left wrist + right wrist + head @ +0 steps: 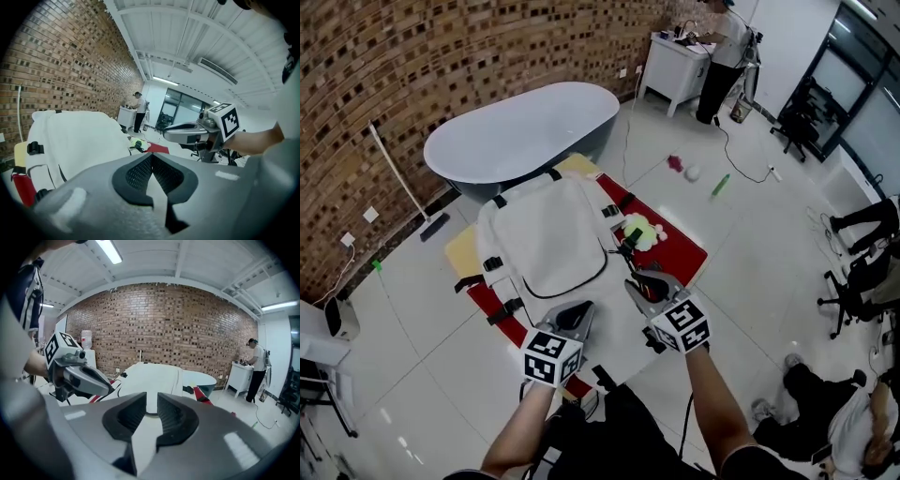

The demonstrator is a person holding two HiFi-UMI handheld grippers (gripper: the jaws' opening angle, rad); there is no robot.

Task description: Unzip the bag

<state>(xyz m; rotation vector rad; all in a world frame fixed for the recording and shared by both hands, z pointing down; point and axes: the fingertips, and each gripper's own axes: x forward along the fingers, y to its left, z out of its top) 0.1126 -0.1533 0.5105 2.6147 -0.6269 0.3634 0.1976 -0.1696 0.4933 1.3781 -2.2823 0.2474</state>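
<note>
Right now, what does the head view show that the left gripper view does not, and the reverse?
Only the head view: the bathtub and a small green thing on the floor. Only the left gripper view: the ceiling light, and the left claw with jaws shut, empty. Both: the white bag, the right claw, the red mat.

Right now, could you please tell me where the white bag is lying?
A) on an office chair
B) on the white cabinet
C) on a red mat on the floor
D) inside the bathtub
C: the white bag lies flat on the red mat beside the bathtub.
</note>
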